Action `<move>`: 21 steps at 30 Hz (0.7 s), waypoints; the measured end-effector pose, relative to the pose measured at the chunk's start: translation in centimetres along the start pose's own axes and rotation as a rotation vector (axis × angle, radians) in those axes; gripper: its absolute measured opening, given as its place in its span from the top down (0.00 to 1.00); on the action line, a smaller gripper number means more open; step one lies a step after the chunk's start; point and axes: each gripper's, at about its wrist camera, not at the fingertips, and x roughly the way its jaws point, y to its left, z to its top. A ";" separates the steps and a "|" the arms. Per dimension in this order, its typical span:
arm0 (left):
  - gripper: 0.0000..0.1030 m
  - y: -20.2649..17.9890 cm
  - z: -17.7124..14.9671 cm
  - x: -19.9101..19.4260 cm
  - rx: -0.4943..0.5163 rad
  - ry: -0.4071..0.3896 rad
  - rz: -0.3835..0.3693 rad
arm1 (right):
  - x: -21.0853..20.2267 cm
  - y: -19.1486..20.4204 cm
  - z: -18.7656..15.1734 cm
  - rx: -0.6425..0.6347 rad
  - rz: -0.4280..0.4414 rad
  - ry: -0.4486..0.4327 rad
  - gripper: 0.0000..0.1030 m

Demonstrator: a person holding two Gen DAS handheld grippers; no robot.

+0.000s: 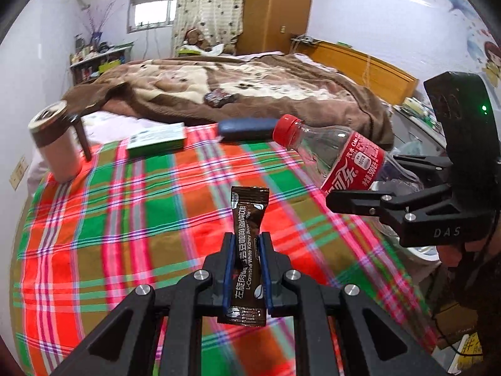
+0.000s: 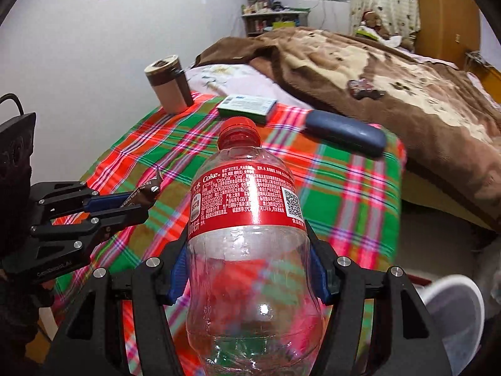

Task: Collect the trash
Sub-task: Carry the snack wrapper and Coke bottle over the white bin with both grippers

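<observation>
Brown coffee sachet [image 1: 249, 250] clamped upright between the blue pads of the left tool [image 1: 247, 269], lifted clear of the plaid tabletop [image 1: 125, 219]. Empty Coke bottle [image 2: 250, 244] gripped around its lower body by the right tool [image 2: 250, 279], jaws spread wide to the bottle's girth, red cap pointing away toward the bed [image 2: 391, 72]. Both pieces of trash in hand, off the cloth. Left behind on the plaid: mug [image 2: 170, 86], green-edged box [image 2: 247, 108], dark blue case [image 2: 344, 133], probably not trash. Step in hand, by the look of it: carrying away. Next move calls for finding a bin; pale rim at lower right [image 2: 451, 313] may be one, uncertain. Then release above it, one tool at a time.
</observation>
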 end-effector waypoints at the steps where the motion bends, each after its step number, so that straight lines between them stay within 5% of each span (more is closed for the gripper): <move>1: 0.85 -0.8 0.0 -0.1 0.010 -0.002 -0.005 | -0.5 -0.1 -0.3 0.004 -0.005 -0.006 0.38; 21: 0.85 -19.0 1.3 3.7 0.199 0.022 -0.192 | -10.2 -9.4 -9.5 0.206 -0.261 -0.071 0.38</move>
